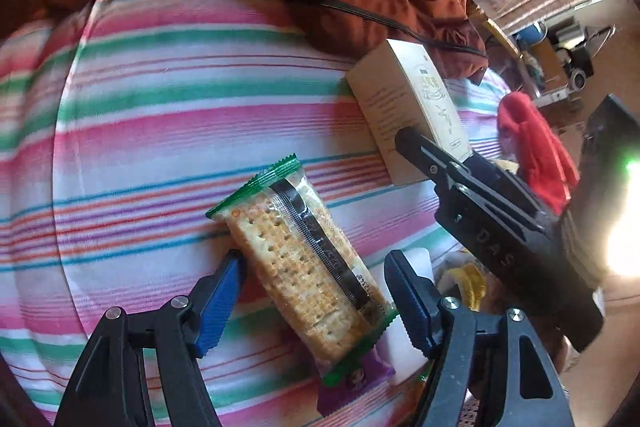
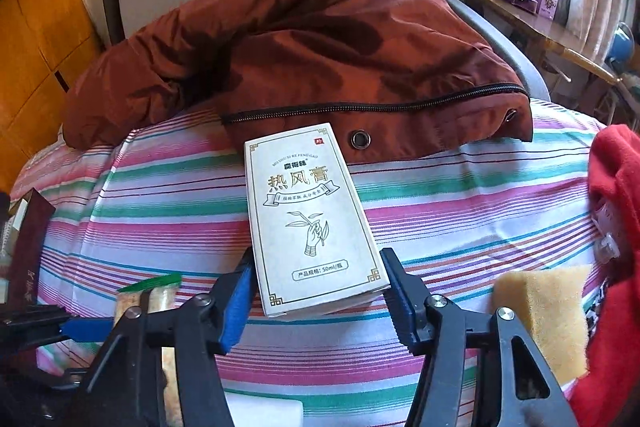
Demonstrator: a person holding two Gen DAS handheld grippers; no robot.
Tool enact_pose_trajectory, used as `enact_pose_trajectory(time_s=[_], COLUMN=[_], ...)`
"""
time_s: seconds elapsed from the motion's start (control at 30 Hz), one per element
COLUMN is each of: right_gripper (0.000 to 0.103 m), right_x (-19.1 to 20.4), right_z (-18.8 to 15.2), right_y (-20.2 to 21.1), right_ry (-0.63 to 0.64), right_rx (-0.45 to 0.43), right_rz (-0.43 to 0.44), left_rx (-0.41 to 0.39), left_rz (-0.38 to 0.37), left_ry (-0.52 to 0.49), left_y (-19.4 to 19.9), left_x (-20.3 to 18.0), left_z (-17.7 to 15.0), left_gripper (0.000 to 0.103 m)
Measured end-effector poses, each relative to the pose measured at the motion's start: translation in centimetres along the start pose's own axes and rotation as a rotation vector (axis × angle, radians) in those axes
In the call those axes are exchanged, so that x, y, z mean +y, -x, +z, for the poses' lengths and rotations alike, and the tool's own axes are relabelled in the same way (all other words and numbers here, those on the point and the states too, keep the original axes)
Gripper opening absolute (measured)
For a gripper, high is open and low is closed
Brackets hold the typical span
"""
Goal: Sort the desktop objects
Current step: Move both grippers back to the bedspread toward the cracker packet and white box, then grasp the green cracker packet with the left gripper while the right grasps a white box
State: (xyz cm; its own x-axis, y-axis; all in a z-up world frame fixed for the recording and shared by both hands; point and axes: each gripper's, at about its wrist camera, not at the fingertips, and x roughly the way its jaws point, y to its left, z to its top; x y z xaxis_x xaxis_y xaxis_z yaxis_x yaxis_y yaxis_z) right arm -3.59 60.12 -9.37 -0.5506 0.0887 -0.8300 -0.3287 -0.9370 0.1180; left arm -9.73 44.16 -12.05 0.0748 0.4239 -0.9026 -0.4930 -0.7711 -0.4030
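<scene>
Left wrist view: the left gripper [image 1: 316, 301] hangs wide, straddling the cracker packet [image 1: 308, 263] on the striped surface [image 1: 160, 131], lined up for a pinch. Right wrist view: the right gripper [image 2: 318, 301] brackets the white box [image 2: 312, 223], pads seemingly just touching its sides.

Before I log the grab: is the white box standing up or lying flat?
Lying flat. The white box rests on its back on the striped cloth, printed front facing up, between the right gripper's jaws.

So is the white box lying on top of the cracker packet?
No, the white box lies on the striped cloth, apart from the cracker packet.
</scene>
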Motion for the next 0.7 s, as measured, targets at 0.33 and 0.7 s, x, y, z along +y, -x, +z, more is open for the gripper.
enact_pose_trajectory(time_s=[0.33,0.7], right_gripper=[0.060,0.055], right_x=[-0.2,0.8], right_z=[0.1,-0.2], right_y=[0.1,-1.1], right_ry=[-0.018,0.006], right_rx=[0.001,0.028], right_rz=[0.016,-0.001], left_rx=[-0.006,-0.103], left_rz=[0.120,0.189], left_ry=[-0.105,-0.316], left_y=[-1.4,-0.3], left_x=[-2.3,-1.9], left_z=[0.8,-0.9], left_gripper=[0.078,0.051])
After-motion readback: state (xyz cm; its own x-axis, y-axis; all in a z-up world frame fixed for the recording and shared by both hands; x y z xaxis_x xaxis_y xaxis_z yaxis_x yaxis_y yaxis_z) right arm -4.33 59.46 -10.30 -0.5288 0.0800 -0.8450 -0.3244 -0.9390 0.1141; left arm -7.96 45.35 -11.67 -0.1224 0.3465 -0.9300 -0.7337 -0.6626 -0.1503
